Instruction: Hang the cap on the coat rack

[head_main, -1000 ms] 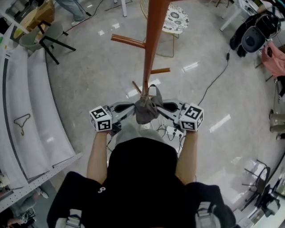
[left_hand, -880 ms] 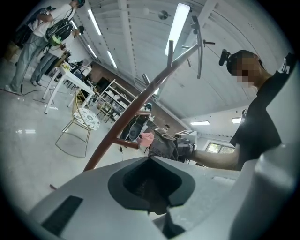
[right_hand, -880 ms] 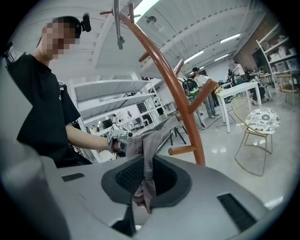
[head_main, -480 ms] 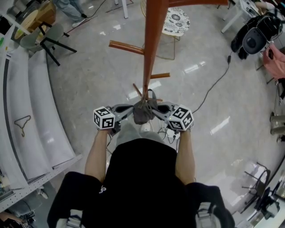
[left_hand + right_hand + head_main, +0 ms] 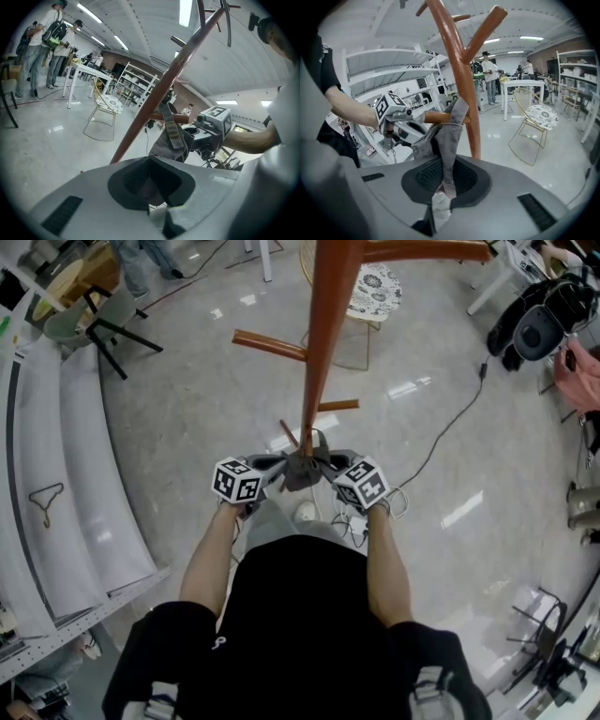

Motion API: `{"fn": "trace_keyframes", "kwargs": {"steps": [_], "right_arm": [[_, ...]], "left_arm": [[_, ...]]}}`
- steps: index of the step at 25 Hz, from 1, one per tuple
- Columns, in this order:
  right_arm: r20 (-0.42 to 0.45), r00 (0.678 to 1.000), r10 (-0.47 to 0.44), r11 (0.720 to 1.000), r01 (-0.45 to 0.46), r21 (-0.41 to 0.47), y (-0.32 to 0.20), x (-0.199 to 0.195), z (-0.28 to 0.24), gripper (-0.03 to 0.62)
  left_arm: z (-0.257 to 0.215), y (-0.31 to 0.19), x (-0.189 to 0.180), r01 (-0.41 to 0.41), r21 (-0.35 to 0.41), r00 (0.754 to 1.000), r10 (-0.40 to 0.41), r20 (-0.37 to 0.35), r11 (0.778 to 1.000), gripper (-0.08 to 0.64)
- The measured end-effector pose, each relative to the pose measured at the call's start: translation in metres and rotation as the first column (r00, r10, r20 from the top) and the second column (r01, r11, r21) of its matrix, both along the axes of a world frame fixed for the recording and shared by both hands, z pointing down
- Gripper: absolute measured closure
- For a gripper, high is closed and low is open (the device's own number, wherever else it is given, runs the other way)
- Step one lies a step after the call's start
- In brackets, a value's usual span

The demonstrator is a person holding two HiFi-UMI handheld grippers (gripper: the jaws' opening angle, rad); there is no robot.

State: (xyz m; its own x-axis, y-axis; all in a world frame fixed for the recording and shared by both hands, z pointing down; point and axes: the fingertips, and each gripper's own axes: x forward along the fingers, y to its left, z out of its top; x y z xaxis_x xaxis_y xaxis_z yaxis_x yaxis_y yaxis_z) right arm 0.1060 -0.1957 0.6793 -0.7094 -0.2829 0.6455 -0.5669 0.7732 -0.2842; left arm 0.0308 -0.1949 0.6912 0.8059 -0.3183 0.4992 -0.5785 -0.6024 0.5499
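Observation:
A grey cap (image 5: 302, 470) hangs bunched against the orange-brown coat rack pole (image 5: 323, 334), low on it. In the right gripper view the cap (image 5: 443, 136) drapes over a short wooden peg (image 5: 440, 117). In the left gripper view its strap (image 5: 171, 129) lies over that peg (image 5: 161, 117). My left gripper (image 5: 281, 468) grips the cap from the left and my right gripper (image 5: 324, 468) from the right, close together. Cap cloth runs down into the shut jaws of the left gripper (image 5: 157, 206) and of the right gripper (image 5: 436, 206).
More pegs (image 5: 267, 343) stick out of the pole higher up. A wire chair with a patterned seat (image 5: 370, 282) stands beyond it. A black cable (image 5: 450, 413) crosses the floor on the right. White curved shelving (image 5: 56, 474) with a hanger (image 5: 45, 498) runs along the left.
Both grippers have come closer together and nearer the pole. The cap between them is more tightly bunched.

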Motion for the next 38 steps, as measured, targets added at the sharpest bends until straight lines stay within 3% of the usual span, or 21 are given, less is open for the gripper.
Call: {"fn": "trace_keyframes", "kwargs": {"steps": [5, 10, 16, 20, 23, 25, 27, 30, 32, 34, 38], "right_arm": [[-0.067, 0.992, 0.107, 0.994, -0.108, -0.018, -0.022, 0.001, 0.017, 0.575], [-0.106, 0.971, 0.214, 0.977, -0.214, 0.011, -0.041, -0.003, 0.025, 0.575], [-0.109, 0.916, 0.387, 0.919, -0.393, -0.038, -0.045, 0.001, 0.048, 0.554], [-0.076, 0.873, 0.481, 0.874, -0.484, -0.034, -0.045, 0.015, 0.047, 0.447], [-0.032, 0.85, 0.526, 0.85, -0.527, -0.025, -0.05, 0.032, 0.036, 0.44], [0.003, 0.82, 0.572, 0.82, -0.572, -0.001, -0.059, 0.049, 0.019, 0.44], [0.045, 0.773, 0.632, 0.772, -0.634, 0.046, -0.07, 0.07, -0.006, 0.453], [0.124, 0.665, 0.737, 0.644, -0.746, 0.173, -0.093, 0.114, -0.065, 0.493], [0.192, 0.621, 0.76, 0.575, -0.78, 0.246, -0.106, 0.132, -0.111, 0.509], [0.261, 0.624, 0.736, 0.545, -0.776, 0.319, -0.115, 0.134, -0.158, 0.527], [0.351, 0.679, 0.645, 0.514, -0.725, 0.458, -0.116, 0.112, -0.237, 0.569]], "left_arm": [[0.016, -0.019, -0.004, 0.099, -0.03, 0.992, -0.097, 0.078, 0.995, 0.555], [0.031, -0.03, -0.008, 0.21, -0.051, 0.964, -0.198, 0.178, 0.976, 0.555], [0.048, -0.035, -0.014, 0.308, -0.07, 0.923, -0.28, 0.264, 0.949, 0.552], [0.046, -0.033, -0.027, 0.402, -0.093, 0.898, -0.373, 0.235, 0.911, 0.51], [0.036, -0.035, -0.042, 0.475, -0.095, 0.872, -0.453, 0.188, 0.875, 0.459], [0.019, -0.042, -0.051, 0.498, -0.059, 0.861, -0.484, 0.158, 0.865, 0.459], [-0.007, -0.051, -0.055, 0.497, 0.012, 0.861, -0.495, 0.117, 0.867, 0.459], [-0.061, -0.07, -0.056, 0.483, 0.16, 0.867, -0.496, 0.052, 0.861, 0.466], [-0.102, -0.085, -0.057, 0.482, 0.256, 0.867, -0.499, 0.001, 0.838, 0.492], [-0.144, -0.096, -0.056, 0.479, 0.347, 0.867, -0.496, -0.045, 0.806, 0.546], [-0.212, -0.102, -0.044, 0.461, 0.476, 0.876, -0.469, -0.109, 0.749, 0.56]]}}
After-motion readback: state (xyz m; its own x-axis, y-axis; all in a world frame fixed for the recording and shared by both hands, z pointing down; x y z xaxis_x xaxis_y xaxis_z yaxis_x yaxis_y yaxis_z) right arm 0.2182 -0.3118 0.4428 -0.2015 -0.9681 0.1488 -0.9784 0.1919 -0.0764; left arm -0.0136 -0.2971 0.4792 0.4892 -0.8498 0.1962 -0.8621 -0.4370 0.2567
